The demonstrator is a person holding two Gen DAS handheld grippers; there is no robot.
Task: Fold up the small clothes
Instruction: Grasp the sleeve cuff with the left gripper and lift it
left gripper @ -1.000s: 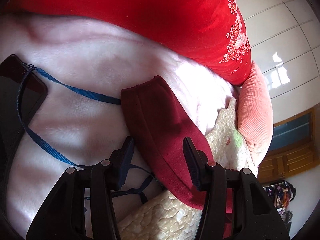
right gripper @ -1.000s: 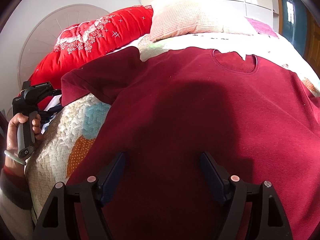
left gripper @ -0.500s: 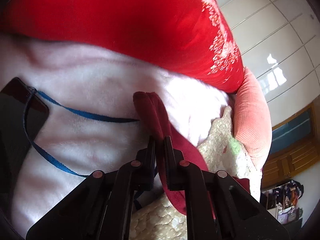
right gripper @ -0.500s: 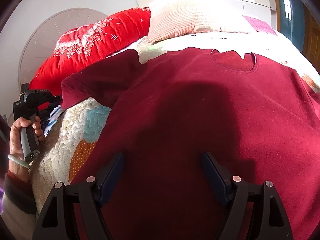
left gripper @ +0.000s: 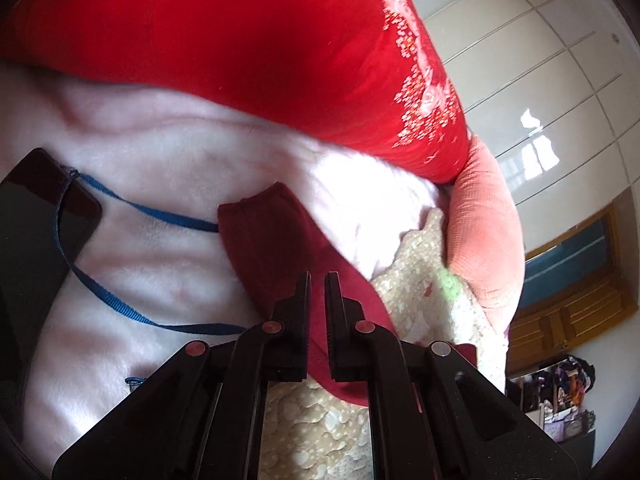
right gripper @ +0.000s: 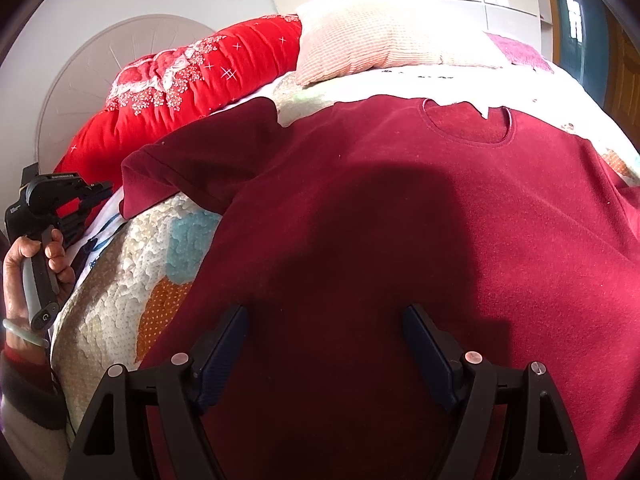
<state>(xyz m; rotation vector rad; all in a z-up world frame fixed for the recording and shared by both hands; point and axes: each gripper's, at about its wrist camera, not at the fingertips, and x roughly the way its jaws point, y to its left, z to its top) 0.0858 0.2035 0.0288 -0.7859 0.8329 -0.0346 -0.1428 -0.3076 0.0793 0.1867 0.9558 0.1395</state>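
A dark red T-shirt (right gripper: 400,220) lies spread flat on the bed, neck hole away from me. Its left sleeve (left gripper: 272,240) hangs over the quilt's edge onto a pink blanket. My left gripper (left gripper: 317,280) grips that sleeve's near edge: the jaws stand almost together and are opening slightly, with the red cloth in the narrow gap. In the right wrist view this left gripper (right gripper: 106,188) sits at the sleeve's hem (right gripper: 132,184), held by a hand (right gripper: 24,256). My right gripper (right gripper: 324,316) hovers open over the shirt's lower body, nothing between its fingers.
A red embroidered quilt (left gripper: 240,40) is bunched behind the sleeve. A dark phone (left gripper: 36,220) on a blue lanyard (left gripper: 100,292) lies on the pink fleece blanket (left gripper: 160,160). A peach pillow (right gripper: 380,36) rests at the bed's head. A patchwork quilt (right gripper: 120,280) covers the bed.
My left gripper went from wide open around the sleeve to nearly closed on it, and the view tilted up slightly. The right gripper and the shirt's body stayed still.
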